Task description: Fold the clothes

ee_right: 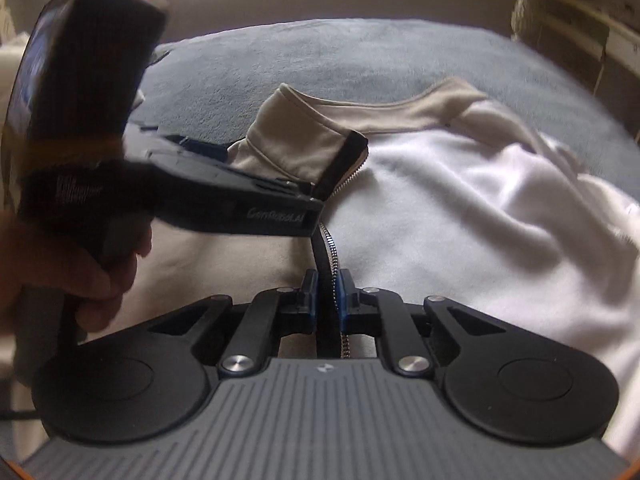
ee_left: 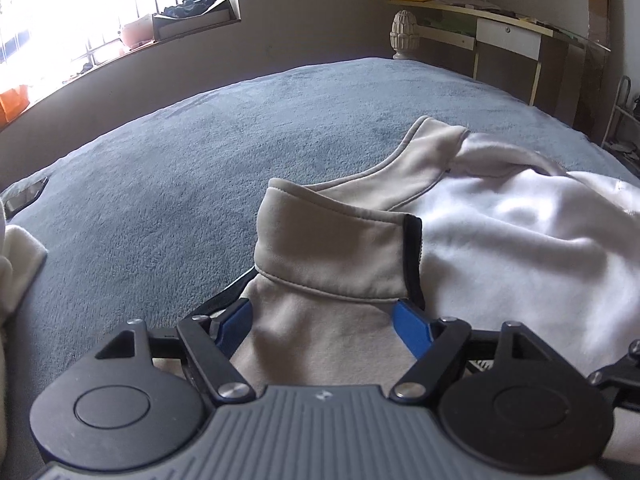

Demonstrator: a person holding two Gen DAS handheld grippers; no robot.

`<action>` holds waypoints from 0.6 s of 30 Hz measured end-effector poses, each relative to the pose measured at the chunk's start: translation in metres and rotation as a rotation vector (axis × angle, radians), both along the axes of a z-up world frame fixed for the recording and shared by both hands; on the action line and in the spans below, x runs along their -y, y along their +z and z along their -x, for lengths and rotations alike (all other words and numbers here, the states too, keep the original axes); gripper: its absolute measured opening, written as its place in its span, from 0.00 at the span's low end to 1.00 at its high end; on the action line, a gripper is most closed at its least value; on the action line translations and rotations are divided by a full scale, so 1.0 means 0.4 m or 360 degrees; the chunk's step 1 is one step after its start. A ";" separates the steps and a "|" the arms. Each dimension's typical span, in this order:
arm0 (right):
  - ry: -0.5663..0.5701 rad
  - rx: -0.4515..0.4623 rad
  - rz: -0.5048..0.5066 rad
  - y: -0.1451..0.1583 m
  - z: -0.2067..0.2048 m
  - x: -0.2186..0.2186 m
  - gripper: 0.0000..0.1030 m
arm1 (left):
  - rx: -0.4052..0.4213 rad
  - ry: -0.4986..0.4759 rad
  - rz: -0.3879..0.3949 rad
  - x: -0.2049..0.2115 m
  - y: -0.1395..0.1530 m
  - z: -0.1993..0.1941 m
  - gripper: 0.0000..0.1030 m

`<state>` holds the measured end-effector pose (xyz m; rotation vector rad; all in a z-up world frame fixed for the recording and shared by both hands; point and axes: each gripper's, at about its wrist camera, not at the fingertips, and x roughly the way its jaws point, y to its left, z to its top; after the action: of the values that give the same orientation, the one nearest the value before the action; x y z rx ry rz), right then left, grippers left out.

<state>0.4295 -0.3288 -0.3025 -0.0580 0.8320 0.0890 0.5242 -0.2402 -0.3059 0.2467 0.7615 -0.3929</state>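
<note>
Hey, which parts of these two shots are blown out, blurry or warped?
Left wrist view: the window is blown out and the blue blanket bulges from fisheye. Right wrist view: the left gripper and the hand holding it are blurred; the zipper stays sharp.

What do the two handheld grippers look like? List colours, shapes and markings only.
Both share one build. The left gripper has a ribbed grey body, two round black discs, black link bars with silver rivets and blue finger pads. The right gripper matches it. Seen from the right wrist camera, the left one's black side carries pale lettering, too blurred to read. No cables or sleeves show.
</note>
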 end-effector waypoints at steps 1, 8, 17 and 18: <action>0.0014 0.0005 0.0061 -0.008 0.003 -0.014 0.08 | 0.0001 -0.0015 0.0008 -0.001 0.000 0.003 0.76; -0.0049 0.0041 0.0075 -0.010 0.017 -0.013 0.12 | -0.0065 0.0044 -0.0008 -0.003 -0.037 -0.032 0.80; -0.0244 -0.0004 -0.0468 -0.008 0.013 0.139 0.20 | -0.0049 0.0050 0.0002 -0.005 -0.054 -0.032 0.82; -0.0268 -0.0011 -0.0536 -0.008 0.012 0.159 0.20 | -0.0042 0.0047 0.0002 -0.005 -0.055 -0.031 0.82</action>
<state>0.4247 -0.3923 -0.3056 0.3287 0.8163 0.0694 0.5364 -0.2382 -0.3280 0.2292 0.7901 -0.3690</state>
